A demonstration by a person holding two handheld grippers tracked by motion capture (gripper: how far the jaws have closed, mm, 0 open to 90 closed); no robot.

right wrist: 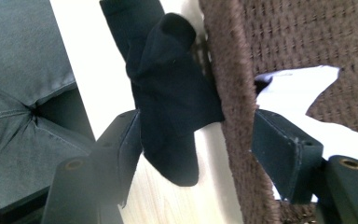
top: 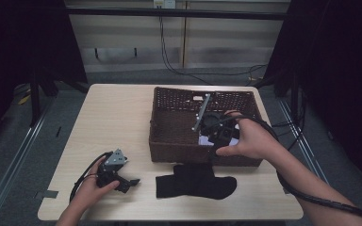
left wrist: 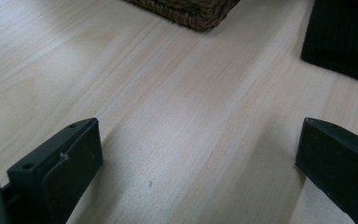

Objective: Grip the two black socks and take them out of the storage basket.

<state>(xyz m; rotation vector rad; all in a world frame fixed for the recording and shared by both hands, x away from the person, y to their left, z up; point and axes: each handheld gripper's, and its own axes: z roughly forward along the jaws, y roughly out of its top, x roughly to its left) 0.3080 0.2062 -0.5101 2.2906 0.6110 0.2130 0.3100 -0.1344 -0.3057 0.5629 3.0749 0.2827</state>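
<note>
A brown wicker basket (top: 176,150) stands on the right half of the light wooden table (top: 113,117). A black sock (top: 195,186) lies flat on the table just in front of it. My right gripper (top: 220,137) hangs at the basket's front wall. In the right gripper view it (right wrist: 200,149) is open, and its jaws straddle the basket wall (right wrist: 233,116), one outside by the sock (right wrist: 168,93), one inside over a white item (right wrist: 298,88). My left gripper (top: 129,183) rests open on the table left of the sock, nothing between its jaws (left wrist: 198,149).
The basket corner (left wrist: 191,11) and the sock's edge (left wrist: 345,37) lie ahead of the left gripper. Cables trail from both grippers across the table's front. The person's grey trousers (right wrist: 18,93) show past the near table edge.
</note>
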